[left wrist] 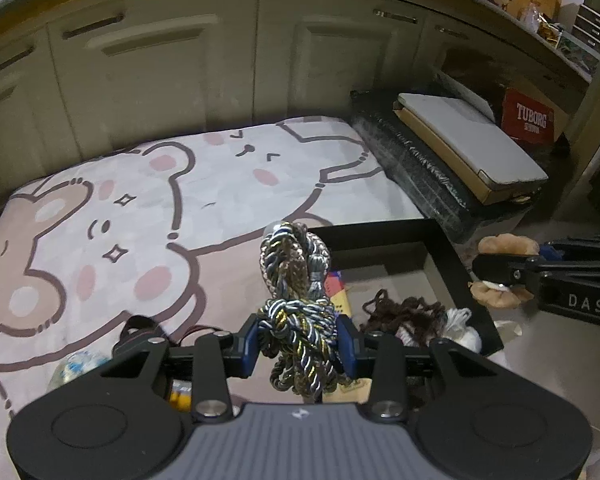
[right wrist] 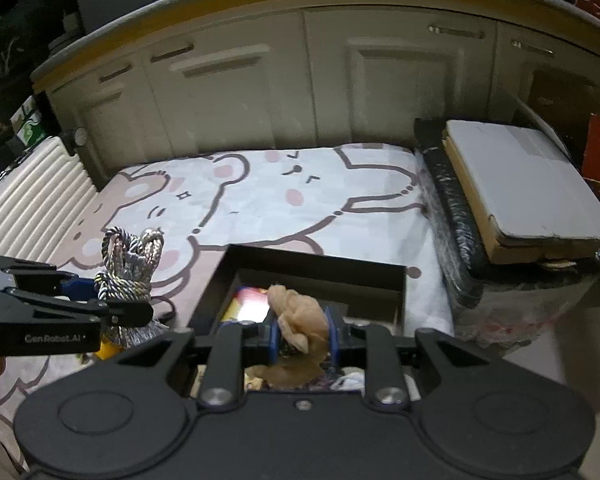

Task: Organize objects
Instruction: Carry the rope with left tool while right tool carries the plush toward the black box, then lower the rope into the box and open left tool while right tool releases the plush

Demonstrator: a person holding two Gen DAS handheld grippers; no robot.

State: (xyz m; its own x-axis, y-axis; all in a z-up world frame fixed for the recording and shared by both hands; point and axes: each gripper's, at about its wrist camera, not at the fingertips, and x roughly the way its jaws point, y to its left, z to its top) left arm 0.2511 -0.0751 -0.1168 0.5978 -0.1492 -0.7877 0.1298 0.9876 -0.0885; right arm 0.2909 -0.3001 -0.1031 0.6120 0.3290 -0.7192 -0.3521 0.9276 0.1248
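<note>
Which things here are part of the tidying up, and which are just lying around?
Part of the job:
- twisted silver-and-gold rope bundle, held by the left gripper
- tan crumpled fabric piece, held by the right gripper
- black open box
- brown yarn tangle inside it

Just lying about:
- red Tuborg carton
- white flat board
- cartoon bear mat

Two tools are in view, the left tool (left wrist: pixel 298 344) and the right tool (right wrist: pixel 302 338), and each holds one thing: one bundle of twisted cord (left wrist: pixel 296 300) and one tan soft toy (right wrist: pixel 298 316). There is one black box (left wrist: pixel 440 240), one cartoon bear mat (left wrist: pixel 140 200) and one red carton (left wrist: pixel 530 118). Inside the box lie one clump of brown yarn (left wrist: pixel 404 312) and one white bundle (left wrist: pixel 462 326).
</note>
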